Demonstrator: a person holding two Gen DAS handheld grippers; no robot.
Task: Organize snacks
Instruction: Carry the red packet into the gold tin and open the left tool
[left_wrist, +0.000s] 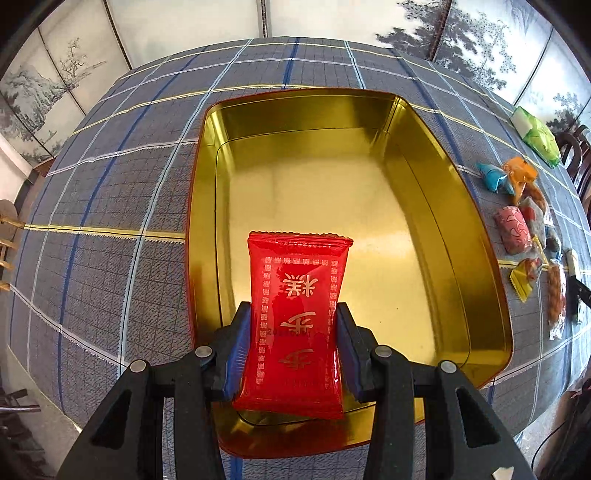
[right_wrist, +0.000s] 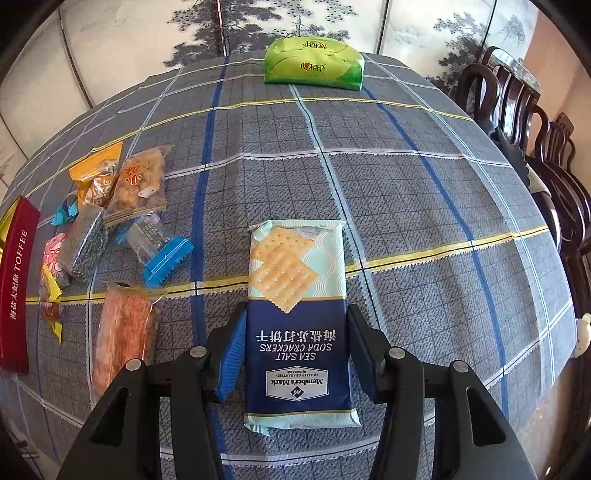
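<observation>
A red snack packet (left_wrist: 295, 332) with pale characters is pinched at its sides by my left gripper (left_wrist: 293, 306), which is shut on it. The packet hangs over the near end of an open gold tin (left_wrist: 461, 206) with nothing inside it. In the right wrist view, a blue and pale green packet of sea salt soda crackers (right_wrist: 297, 295) sits lengthwise between the pads of my right gripper (right_wrist: 297, 307), which press on both its sides just above the checked tablecloth (right_wrist: 406, 184). Whether the cracker packet rests on the cloth I cannot tell.
Several small wrapped snacks (right_wrist: 110, 221) lie in a loose pile left of the crackers, beside the tin's red outer wall (right_wrist: 16, 288) marked TOFFEE. A green tissue pack (right_wrist: 314, 62) sits at the table's far edge. Dark wooden chairs (right_wrist: 535, 147) stand along the right side.
</observation>
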